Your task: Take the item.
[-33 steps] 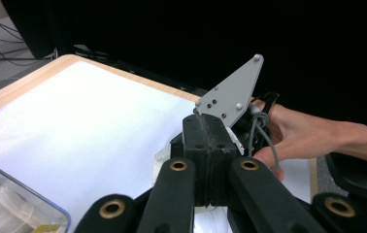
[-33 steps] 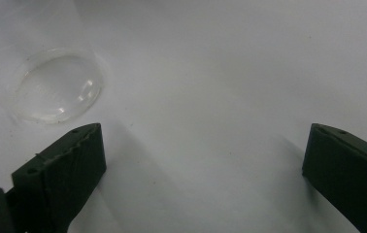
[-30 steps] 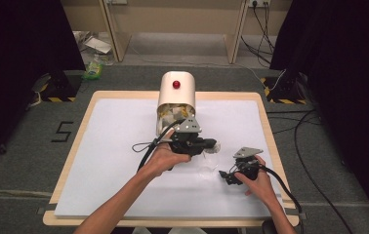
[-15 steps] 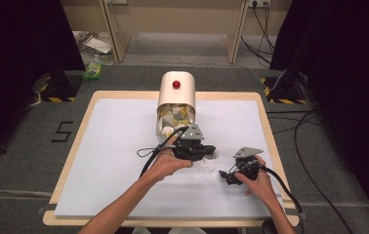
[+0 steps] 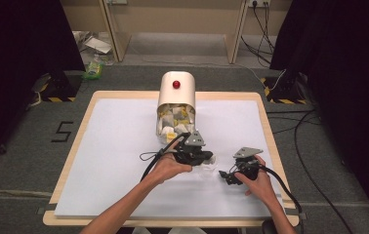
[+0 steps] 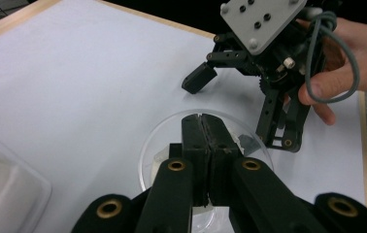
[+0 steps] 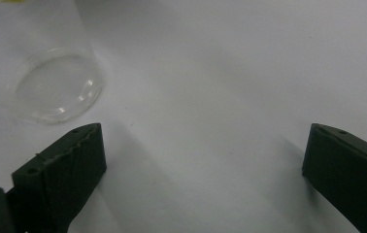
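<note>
A clear round cup (image 6: 162, 141) lies on the white table sheet (image 5: 114, 146) between my two grippers. My left gripper (image 6: 202, 119) hovers over it with jaws pressed together, tips at the cup's far rim; whether they pinch anything I cannot tell. In the high view the left gripper (image 5: 206, 157) is just in front of the tipped cream canister (image 5: 176, 92). My right gripper (image 7: 203, 145) stands wide open low over bare sheet, with the cup (image 7: 55, 87) off to its upper left. From the left gripper view, the right gripper (image 6: 242, 109) sits just beyond the cup, held by a hand.
The canister lies on its side with a red knob (image 5: 176, 84) on its end and several white and yellow packets (image 5: 173, 122) spilling from its mouth. A blurred translucent edge (image 6: 7, 184) shows at the lower left of the left gripper view. Cables (image 5: 290, 190) trail off the right.
My left gripper has drawn back from the canister's mouth toward the person and slightly right, ending over the clear cup. The right gripper has stayed put.
</note>
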Motion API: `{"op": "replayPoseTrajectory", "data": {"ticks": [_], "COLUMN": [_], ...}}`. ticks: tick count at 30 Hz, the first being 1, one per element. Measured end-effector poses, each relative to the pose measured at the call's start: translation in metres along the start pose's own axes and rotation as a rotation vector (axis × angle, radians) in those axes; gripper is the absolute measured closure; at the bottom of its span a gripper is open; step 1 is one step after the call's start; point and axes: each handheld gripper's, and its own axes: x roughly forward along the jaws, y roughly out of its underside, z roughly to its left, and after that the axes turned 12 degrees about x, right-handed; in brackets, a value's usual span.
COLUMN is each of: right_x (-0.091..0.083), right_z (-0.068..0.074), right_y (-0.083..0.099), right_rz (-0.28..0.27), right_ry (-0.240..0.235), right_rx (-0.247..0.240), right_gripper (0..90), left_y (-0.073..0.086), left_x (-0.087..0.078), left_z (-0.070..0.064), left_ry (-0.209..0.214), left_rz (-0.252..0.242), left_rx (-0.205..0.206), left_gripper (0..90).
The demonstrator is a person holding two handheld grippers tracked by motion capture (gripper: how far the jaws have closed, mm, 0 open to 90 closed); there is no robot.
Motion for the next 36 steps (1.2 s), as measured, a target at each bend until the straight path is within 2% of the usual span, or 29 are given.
{"op": "replayPoseTrajectory", "data": {"ticks": [12,14,17,21,27,36], "right_x": [0.0,0.0,0.0,0.0,0.0,0.0], "right_z": [0.0,0.0,0.0,0.0,0.0,0.0], "right_y": [0.0,0.0,0.0,0.0,0.0,0.0], "right_rz": [0.001,0.002,0.001,0.001,0.001,0.001], "right_ry": [0.0,-0.001,-0.001,-0.001,-0.001,-0.001], "right_rx": [0.002,0.003,0.002,0.002,0.002,0.003], "right_gripper": [2.6,2.5,2.5,2.5,2.5,2.4], "left_y": [0.001,0.001,0.0,-0.001,-0.001,0.007], "left_x": [-0.006,-0.008,-0.013,-0.019,-0.028,-0.04], "left_z": [0.002,0.002,0.004,0.003,-0.003,-0.006], "left_ry": [-0.009,-0.011,-0.004,-0.017,-0.003,-0.013], "left_rz": [-0.017,-0.026,-0.047,-0.053,-0.045,-0.046], "left_rx": [-0.015,-0.025,-0.061,-0.075,-0.079,-0.085], "left_gripper": [77.4,72.8,60.8,51.3,39.3,26.4]}}
